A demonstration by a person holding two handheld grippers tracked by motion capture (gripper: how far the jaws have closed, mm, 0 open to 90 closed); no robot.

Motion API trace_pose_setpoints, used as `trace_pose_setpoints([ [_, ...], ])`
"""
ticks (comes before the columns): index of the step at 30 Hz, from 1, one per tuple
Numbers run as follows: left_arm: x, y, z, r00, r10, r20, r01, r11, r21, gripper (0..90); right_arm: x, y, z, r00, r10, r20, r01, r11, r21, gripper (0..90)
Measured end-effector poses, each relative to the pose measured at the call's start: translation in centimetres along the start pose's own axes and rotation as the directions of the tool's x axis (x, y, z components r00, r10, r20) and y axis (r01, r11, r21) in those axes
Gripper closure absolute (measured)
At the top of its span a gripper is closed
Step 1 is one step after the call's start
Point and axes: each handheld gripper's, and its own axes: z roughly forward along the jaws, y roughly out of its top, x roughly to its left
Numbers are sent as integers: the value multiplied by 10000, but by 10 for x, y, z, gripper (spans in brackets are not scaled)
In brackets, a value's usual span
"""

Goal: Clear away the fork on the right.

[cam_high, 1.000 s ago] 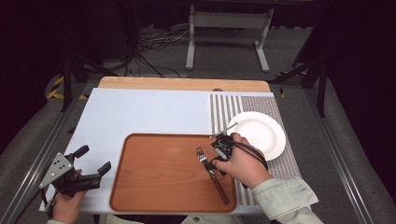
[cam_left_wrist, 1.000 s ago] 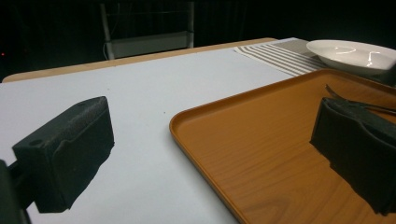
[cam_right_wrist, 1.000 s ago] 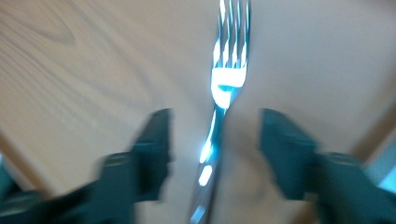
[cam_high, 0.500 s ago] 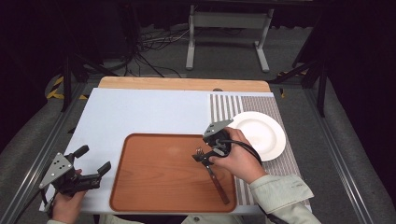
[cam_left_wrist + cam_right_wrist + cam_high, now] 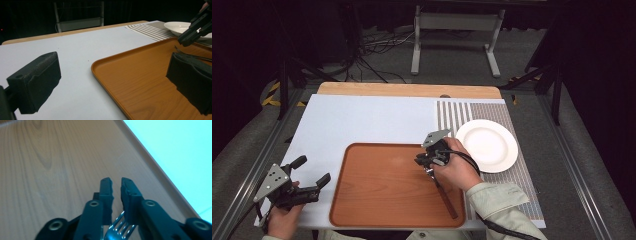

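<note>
Right gripper view: unmarked steel fork [image 5: 119,227] between closed right tongs [image 5: 116,188], wooden tray [image 5: 50,170].

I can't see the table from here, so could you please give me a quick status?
Right gripper jaws just closed on the fork, over the tray. Left gripper open, idle. Plate nearby, nothing blocking.

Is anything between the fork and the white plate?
Nothing visible blocks it. The fork lies on the tray with the right gripper closed at its tines; the white plate sits just beyond the tray's right rim.
</note>
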Motion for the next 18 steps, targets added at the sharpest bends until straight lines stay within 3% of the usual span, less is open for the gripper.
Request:
trace_pose_setpoints([
  [3,0,0,0,10000,6,-3,-6,10000,-10,2,-3,-3,7,10000,-44,54,43,9998,168,900],
  [18,0,0,0,10000,8,7,-8,10000,-4,2,-3,-10,18,9997,-133,182,119,9972,737,900],
])
